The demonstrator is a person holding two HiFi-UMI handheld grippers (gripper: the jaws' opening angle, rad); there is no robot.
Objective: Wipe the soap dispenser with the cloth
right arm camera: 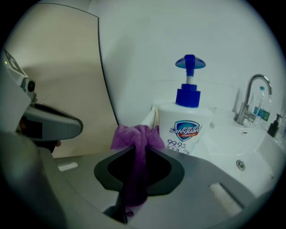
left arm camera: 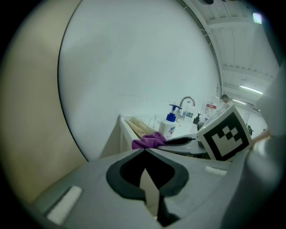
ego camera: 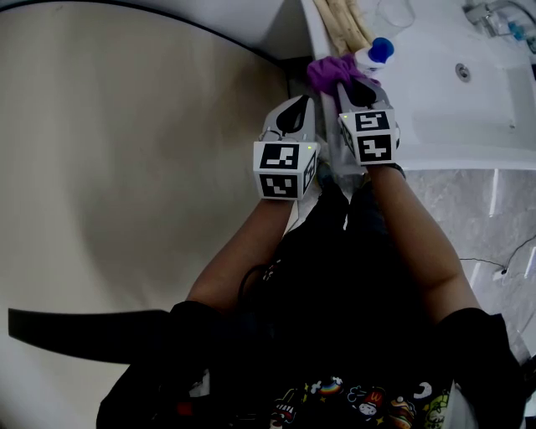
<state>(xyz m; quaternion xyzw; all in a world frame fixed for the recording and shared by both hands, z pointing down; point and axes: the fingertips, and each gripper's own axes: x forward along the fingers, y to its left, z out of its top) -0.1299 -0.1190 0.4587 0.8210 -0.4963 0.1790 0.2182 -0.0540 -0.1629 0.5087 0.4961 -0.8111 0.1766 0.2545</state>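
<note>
One risk: right gripper (right arm camera: 139, 146) clenched the cloth (right arm camera: 133, 136) beside the dispenser (right arm camera: 185, 127), left gripper (left arm camera: 145, 151) closed empty. Unbraced, a push could've toppled it.

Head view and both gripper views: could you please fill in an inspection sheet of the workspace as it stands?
Surface: white basin counter, glossy.
Job's things: soap dispenser upright, with a blue pump; purple cloth right beside it, contact unclear.
Clutter: tan ribbed sticks behind the dispenser; small bottles by the faucet.
Grippers: right gripper shut on the purple cloth; left gripper shut, with nothing between its jaws, beside the right one.
Cables: thin dark cable on the floor.
Surroundings: grey marbled floor; beige surface at left.
</note>
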